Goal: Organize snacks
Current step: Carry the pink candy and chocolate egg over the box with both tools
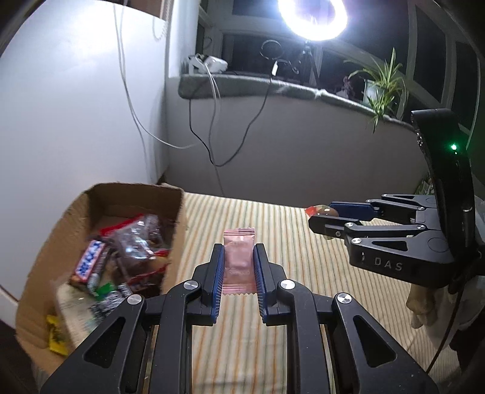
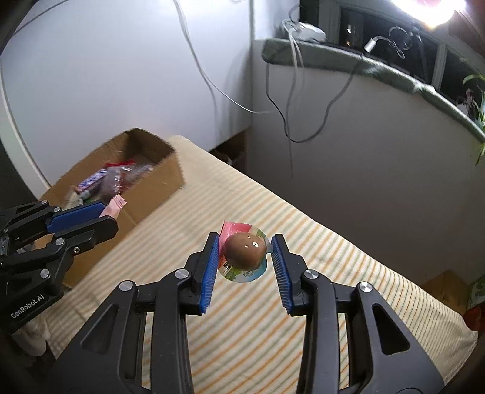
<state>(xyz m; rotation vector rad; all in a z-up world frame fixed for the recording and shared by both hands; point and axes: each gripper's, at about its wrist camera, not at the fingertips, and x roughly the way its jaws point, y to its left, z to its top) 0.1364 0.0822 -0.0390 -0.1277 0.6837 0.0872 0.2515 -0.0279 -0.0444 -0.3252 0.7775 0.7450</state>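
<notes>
My left gripper (image 1: 238,257) is shut on a pink snack packet (image 1: 238,263) and holds it above the striped cloth (image 1: 272,230), just right of the cardboard box (image 1: 75,212). The box holds several wrapped snacks, among them a Snickers bar (image 1: 89,263). My right gripper (image 2: 246,245) is shut on a round brown jelly cup (image 2: 245,253) with a printed lid, held above the cloth. It also shows in the left wrist view (image 1: 321,216) at the right. The left gripper shows in the right wrist view (image 2: 106,216) beside the box (image 2: 145,178).
The striped cloth (image 2: 272,318) covers the table. A grey wall and a windowsill (image 1: 272,85) with cables, a ring light (image 1: 312,18) and a plant (image 1: 382,81) lie behind. A white panel (image 1: 75,91) stands behind the box.
</notes>
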